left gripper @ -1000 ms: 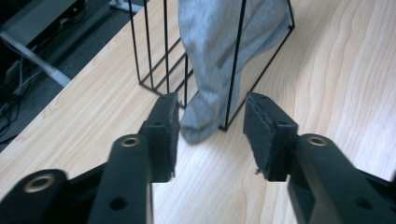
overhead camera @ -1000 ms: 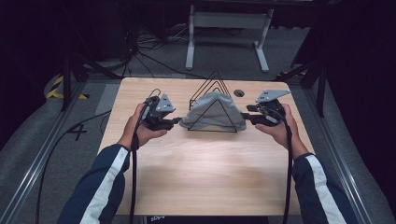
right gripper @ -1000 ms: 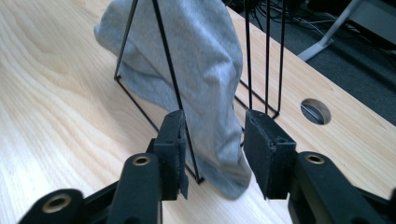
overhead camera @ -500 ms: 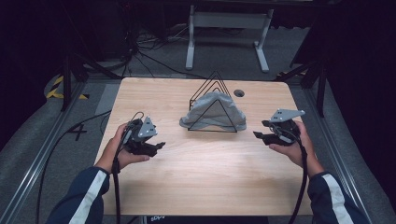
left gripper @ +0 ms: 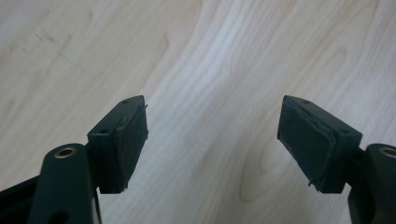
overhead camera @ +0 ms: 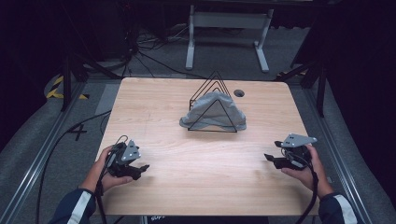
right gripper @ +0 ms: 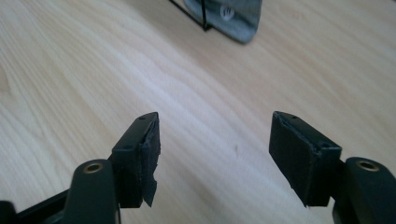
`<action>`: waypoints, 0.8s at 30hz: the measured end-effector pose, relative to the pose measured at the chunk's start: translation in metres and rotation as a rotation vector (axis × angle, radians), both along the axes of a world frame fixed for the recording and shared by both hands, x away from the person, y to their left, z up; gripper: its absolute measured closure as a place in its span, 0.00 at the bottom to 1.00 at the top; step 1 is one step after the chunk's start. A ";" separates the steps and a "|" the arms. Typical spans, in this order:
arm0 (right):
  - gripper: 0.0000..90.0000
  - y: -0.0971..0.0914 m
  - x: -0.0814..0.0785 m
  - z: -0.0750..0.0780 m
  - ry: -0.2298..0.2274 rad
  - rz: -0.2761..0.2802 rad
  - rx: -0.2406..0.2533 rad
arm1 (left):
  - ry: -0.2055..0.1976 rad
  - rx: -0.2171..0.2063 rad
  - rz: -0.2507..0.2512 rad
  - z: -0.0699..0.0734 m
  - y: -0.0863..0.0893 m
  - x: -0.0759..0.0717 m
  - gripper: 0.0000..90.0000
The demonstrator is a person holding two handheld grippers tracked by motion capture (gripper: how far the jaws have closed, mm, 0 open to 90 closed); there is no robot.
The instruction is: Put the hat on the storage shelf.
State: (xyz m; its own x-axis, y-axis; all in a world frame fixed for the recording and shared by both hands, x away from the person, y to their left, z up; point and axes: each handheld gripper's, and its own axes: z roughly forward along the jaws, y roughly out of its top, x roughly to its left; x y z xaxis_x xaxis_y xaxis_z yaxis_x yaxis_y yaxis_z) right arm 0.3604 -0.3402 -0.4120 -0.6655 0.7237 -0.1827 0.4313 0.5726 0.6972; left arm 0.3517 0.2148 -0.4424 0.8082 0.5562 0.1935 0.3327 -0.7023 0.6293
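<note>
left tool (overhead camera: 140, 169) held low over the near left of the pale wood-grain tabletop (overhead camera: 201, 154), jaws spread wide, nothing between them. right tool (overhead camera: 270, 158) held over the near right, jaws likewise spread and empty. crumpled grey cloth (overhead camera: 215, 114) draped in the black wire triangular rack (overhead camera: 212, 105) at the centre back, well apart from both tools. cloth's corner and rack base visible at the top of the right gripper view (right gripper: 233, 18).

Grey cloth (right gripper: 229, 18) cut by top edge; print perhaps logo.
</note>
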 end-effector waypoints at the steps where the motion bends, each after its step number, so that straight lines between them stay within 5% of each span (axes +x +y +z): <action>1: 0.37 -0.005 -0.003 -0.005 0.009 -0.007 0.017 | 0.004 -0.005 -0.002 -0.003 0.002 -0.002 0.28; 7: 0.34 -0.032 -0.020 -0.034 0.042 -0.064 0.076 | 0.055 -0.053 0.000 -0.027 0.014 -0.010 0.25; 10: 0.30 -0.042 -0.026 -0.049 0.066 -0.101 0.094 | 0.100 -0.128 0.021 -0.032 0.022 -0.010 0.25; 12: 0.29 -0.048 -0.030 -0.054 0.062 -0.118 0.153 | 0.124 -0.196 0.030 -0.038 0.024 -0.011 0.23; 24: 0.25 -0.047 -0.031 -0.055 0.052 -0.175 0.155 | 0.101 -0.202 0.053 -0.040 0.025 -0.012 0.16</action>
State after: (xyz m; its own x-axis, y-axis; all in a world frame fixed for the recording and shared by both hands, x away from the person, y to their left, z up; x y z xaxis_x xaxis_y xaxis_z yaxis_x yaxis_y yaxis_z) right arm 0.3298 -0.3870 -0.4672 -0.5333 0.8454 -0.0290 0.5524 0.3740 0.7450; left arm 0.3394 0.2396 -0.4826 0.7868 0.6172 -0.0067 0.4342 -0.5457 0.7167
